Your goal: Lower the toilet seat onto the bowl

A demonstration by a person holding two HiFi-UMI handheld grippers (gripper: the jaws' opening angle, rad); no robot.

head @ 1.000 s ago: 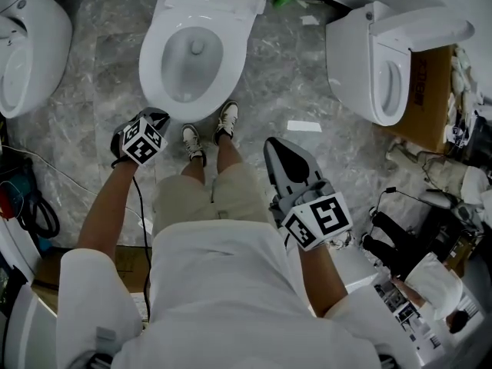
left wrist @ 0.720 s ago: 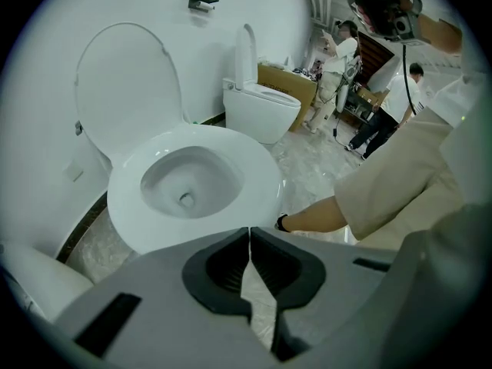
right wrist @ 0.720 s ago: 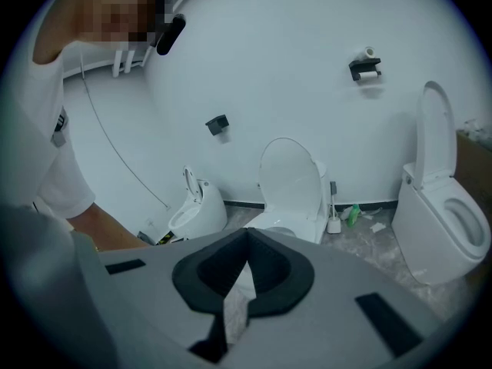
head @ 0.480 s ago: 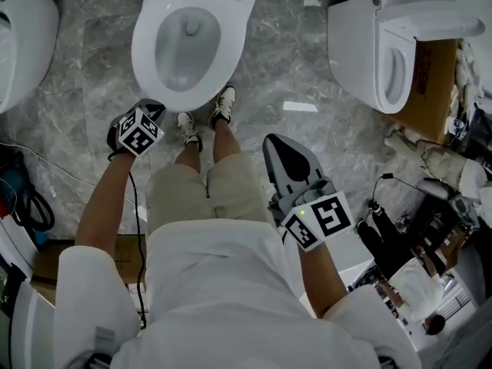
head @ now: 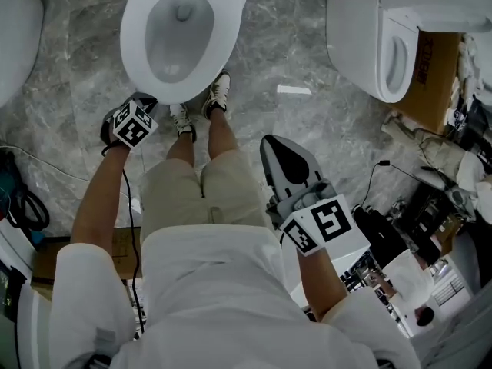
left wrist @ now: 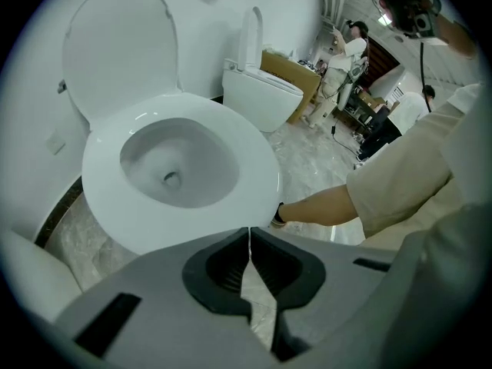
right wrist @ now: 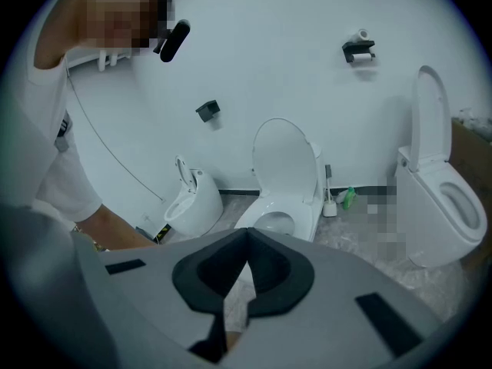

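Since a second ago the toilet has slid higher and further left in the head view. The left gripper (head: 143,101) has shifted that way too, keeping just beside the front-left of the rim.

The toilet seat (head: 221,41) appears to lie flat as a broad white ring on the bowl (left wrist: 177,164). The lid (left wrist: 115,44) stands upright behind it, against a plain white wall (right wrist: 269,52).

The left gripper is closed, its jaw tips meeting with nothing between them, and it points down toward the front rim. The right gripper (head: 271,147) is also closed and empty. It hangs well back from the toilet, beside the person's right leg.

The person's two shoes (head: 219,91) stand on the floor at the front of the bowl. The floor (head: 292,60) is grey marbled stone.

To the right stands a second toilet (head: 377,44) with its lid raised, and a cardboard box (head: 432,75) sits just behind it. Another white fixture (head: 15,37) shows at the left edge. Cables and assorted equipment crowd the lower right corner of the head view.
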